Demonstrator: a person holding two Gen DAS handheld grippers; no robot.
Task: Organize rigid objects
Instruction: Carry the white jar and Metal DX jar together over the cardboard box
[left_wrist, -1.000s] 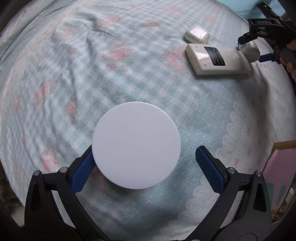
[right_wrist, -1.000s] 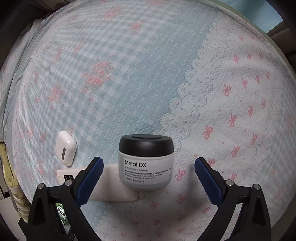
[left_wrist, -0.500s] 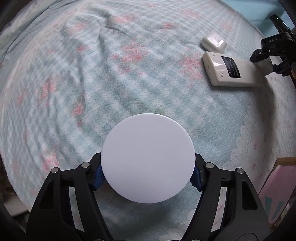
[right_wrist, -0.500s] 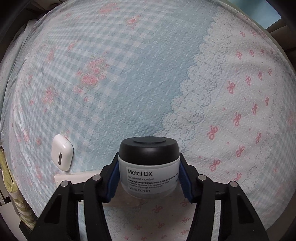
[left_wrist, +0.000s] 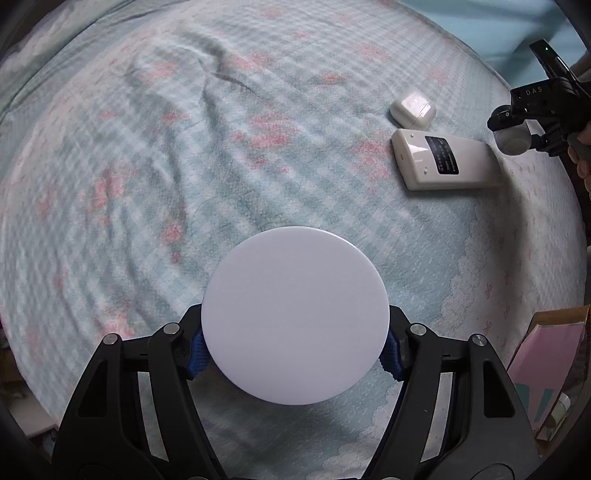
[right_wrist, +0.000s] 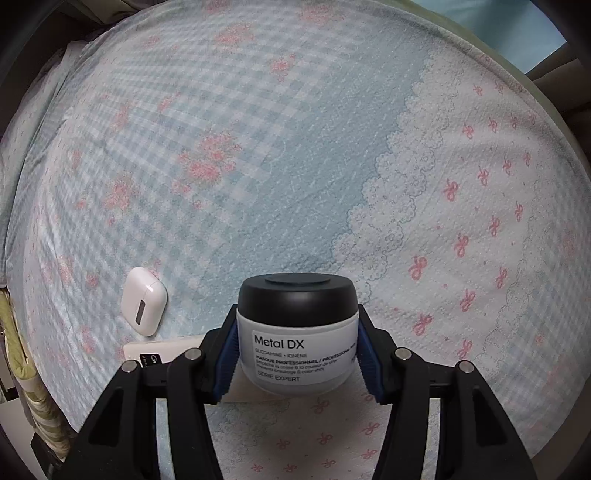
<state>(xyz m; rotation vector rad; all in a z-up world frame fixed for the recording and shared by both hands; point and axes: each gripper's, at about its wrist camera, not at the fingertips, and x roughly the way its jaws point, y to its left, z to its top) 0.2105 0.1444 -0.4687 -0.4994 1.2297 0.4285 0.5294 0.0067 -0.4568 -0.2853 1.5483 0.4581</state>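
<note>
Two grippers are each clamping one item over the bed (left_wrist: 155, 155): left gripper (left_wrist: 295, 350) squeezing a white round lid (left_wrist: 295, 314) by its rim, right gripper (right_wrist: 297, 354) pinching the black-capped jar (right_wrist: 297, 332) at its sides, likely for carrying. Earbud case (right_wrist: 144, 301) and remote (left_wrist: 443, 158) are lying together near the bed's edge.

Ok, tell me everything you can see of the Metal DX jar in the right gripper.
The Metal DX jar is a squat round tub with a pale grey-white body and a black domed lid, closed. Its label reads Metal DX and Serie Expert. It looks like plastic. It stands upright in the right gripper, whose blue pads press on its two sides. Behind it lies the checked bedspread; whether its base still touches that, I cannot tell.
</note>
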